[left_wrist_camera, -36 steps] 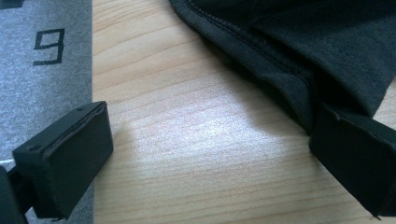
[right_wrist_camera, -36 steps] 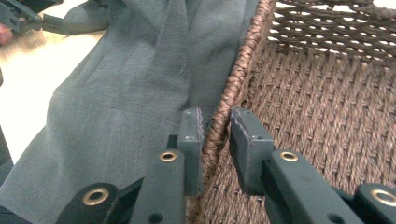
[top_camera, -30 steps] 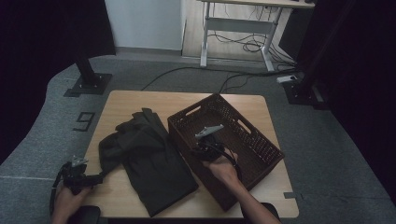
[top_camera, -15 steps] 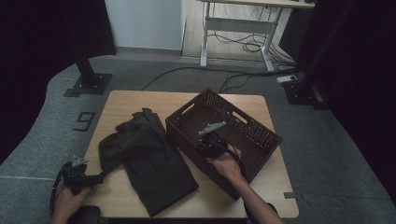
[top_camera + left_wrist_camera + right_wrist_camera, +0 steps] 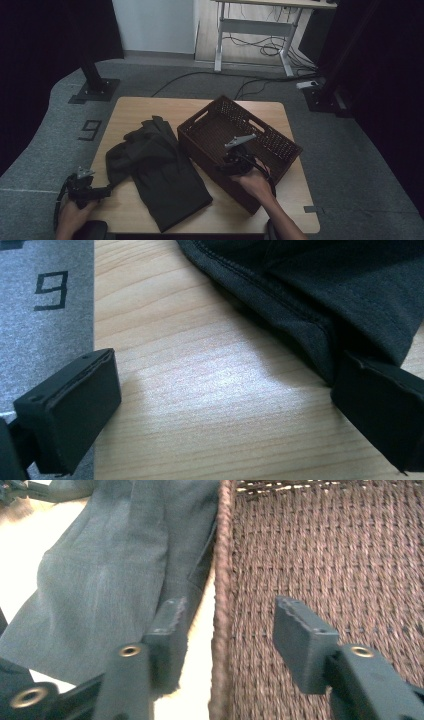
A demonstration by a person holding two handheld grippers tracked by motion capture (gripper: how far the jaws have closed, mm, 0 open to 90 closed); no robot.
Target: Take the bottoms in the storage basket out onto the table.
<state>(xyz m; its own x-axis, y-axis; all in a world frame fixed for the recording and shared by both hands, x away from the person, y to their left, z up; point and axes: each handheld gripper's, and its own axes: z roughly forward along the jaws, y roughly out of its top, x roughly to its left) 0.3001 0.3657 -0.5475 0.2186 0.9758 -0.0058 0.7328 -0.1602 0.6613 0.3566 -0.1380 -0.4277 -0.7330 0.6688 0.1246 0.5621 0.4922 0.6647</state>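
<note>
The high view takes in the whole basket (image 5: 240,145) on the table (image 5: 150,107) beside the dark garment (image 5: 160,170). The right gripper view cuts it to rim and weave. The right gripper (image 5: 225,625) has just been opening, its jaws astride the rim without pinching it. The left gripper (image 5: 220,400) is spread wide, one jaw by the garment's edge; whether it touches is unclear.

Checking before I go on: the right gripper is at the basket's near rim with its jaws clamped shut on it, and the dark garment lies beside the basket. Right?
Not quite. The right gripper straddles the basket rim with its jaws apart, having just been opening, as the right gripper view shows. The dark garment does lie beside it.
</note>
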